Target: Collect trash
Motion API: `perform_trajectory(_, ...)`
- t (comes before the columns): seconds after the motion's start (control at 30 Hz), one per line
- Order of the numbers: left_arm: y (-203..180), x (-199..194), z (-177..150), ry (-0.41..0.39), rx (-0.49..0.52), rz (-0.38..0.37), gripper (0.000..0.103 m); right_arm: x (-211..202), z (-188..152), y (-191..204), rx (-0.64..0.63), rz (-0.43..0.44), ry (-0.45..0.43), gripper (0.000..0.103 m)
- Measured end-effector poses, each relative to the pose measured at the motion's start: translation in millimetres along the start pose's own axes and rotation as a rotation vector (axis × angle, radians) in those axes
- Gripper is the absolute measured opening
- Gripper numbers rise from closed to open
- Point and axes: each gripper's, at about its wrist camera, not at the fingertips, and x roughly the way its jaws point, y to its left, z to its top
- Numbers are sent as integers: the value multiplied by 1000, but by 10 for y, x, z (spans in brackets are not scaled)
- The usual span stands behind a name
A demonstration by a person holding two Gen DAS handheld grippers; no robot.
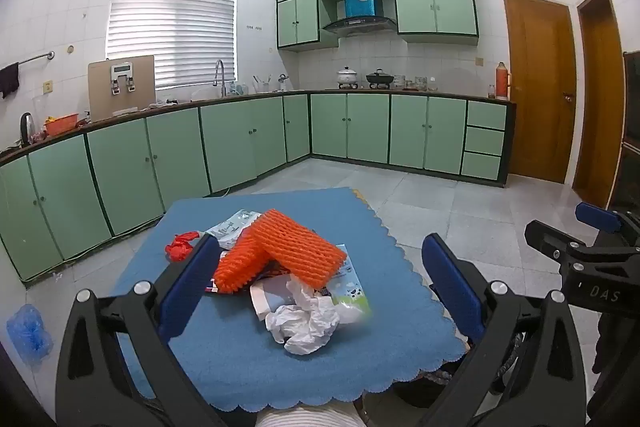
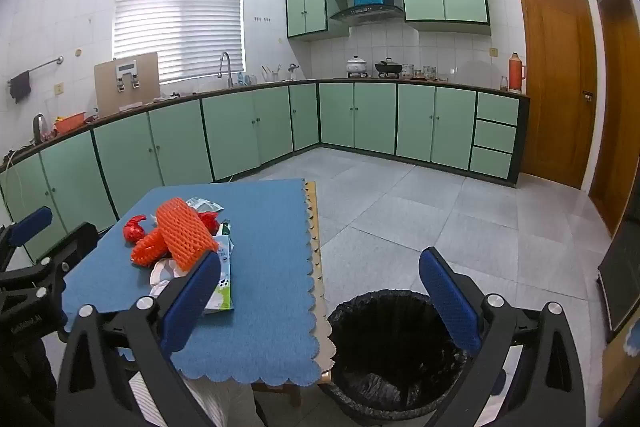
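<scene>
A pile of trash lies on the blue tablecloth (image 1: pixel 240 359). On top rest two orange foam fruit nets (image 1: pixel 296 251), with a crumpled white tissue (image 1: pixel 308 323) in front, a red wrapper (image 1: pixel 180 247) to the left and a flattened milk carton (image 1: pixel 352 283) underneath. My left gripper (image 1: pixel 320 283) hovers open just before the pile, touching nothing. In the right wrist view the nets (image 2: pixel 184 233) and carton (image 2: pixel 224 267) lie to the left. My right gripper (image 2: pixel 320 299) stands open and empty above the table's corner and a black-lined trash bin (image 2: pixel 376 295) on the floor.
Green base cabinets (image 1: pixel 248 139) run along the back and left walls under a cluttered counter. Wooden doors (image 2: pixel 556 87) stand at the right. A blue plastic bag (image 1: pixel 28 331) lies on the floor at the left. Grey tiled floor (image 2: pixel 400 211) spreads beyond the table.
</scene>
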Motion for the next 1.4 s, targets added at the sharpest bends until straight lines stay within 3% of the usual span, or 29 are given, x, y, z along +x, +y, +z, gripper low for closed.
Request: perform_trajectory(1.4,34,-76,61,-10,11,9,98,14,-14,-1,18,8,8,97)
